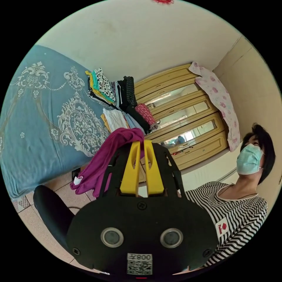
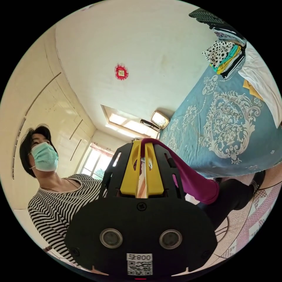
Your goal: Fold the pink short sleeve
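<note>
pink short sleeve [image 1: 102,158] — partly behind gripper, mirror reflections blurred

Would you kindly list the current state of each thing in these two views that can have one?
pink short sleeve: unfolded, lifted off the bed, hanging from both grippers
left gripper: shut on the pink short sleeve
right gripper: shut on the pink short sleeve
stack of clothes: folded, piled on the bed
bed: covered by a blue patterned spread
wardrobe: doors closed

A bed [image 1: 35,123] is covered by a blue patterned spread; stacks of folded clothes [image 1: 117,97] are piled on it, beside a white garment [image 1: 115,119].
</note>
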Demonstrator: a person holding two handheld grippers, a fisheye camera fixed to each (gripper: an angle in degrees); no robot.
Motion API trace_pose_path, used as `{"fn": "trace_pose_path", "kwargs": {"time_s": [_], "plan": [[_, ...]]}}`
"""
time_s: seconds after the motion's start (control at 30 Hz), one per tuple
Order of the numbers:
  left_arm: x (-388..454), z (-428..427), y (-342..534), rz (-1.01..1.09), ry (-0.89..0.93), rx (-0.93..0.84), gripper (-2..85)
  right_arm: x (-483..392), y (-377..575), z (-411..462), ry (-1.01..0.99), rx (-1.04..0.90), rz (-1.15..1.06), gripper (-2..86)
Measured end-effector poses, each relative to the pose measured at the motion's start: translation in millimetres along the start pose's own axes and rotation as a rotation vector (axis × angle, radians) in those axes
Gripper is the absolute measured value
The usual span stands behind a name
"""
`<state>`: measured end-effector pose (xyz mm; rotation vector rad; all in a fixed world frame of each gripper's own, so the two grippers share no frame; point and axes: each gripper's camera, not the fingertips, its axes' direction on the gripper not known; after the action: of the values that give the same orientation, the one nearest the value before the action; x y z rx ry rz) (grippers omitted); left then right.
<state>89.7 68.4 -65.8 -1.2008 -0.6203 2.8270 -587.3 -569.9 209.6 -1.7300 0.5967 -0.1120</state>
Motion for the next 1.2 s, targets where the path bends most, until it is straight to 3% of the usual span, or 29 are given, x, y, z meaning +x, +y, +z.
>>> {"fn": "trace_pose_path", "kwargs": {"time_s": [0.13,0.3,0.6,0.77,0.97,1.07,1.2], "plan": [[-45,49,-89,-0.014,0.022,-0.025,2.6,36,-83,-7,0.037,0.004,0.025,1.5],[-89,118,-278,0.111,0.067,0.032,2.6,72,-291,0,0.127,-0.037,-0.086,1.5],[-51,233,-532,0.389,-0.046,0.09,2.6,38,-629,-5,0.314,-0.008,-0.312,1.5],[-95,332,-578,0.31,-0.115,0.008,2.7,63,-711,-20,0.529,-0.076,-0.249,1.7],[-218,462,-556,-0.024,-0.218,-0.243,2.7,215,-727,-21,0.856,-0.294,0.081,1.8],[-242,482,-545,-0.115,-0.145,-0.226,2.8,261,-721,-17,0.901,-0.38,0.187,1.8],[-243,498,-542,-0.142,-0.125,-0.241,2.4,259,-725,-26,0.909,-0.351,0.187,1.5]]}}
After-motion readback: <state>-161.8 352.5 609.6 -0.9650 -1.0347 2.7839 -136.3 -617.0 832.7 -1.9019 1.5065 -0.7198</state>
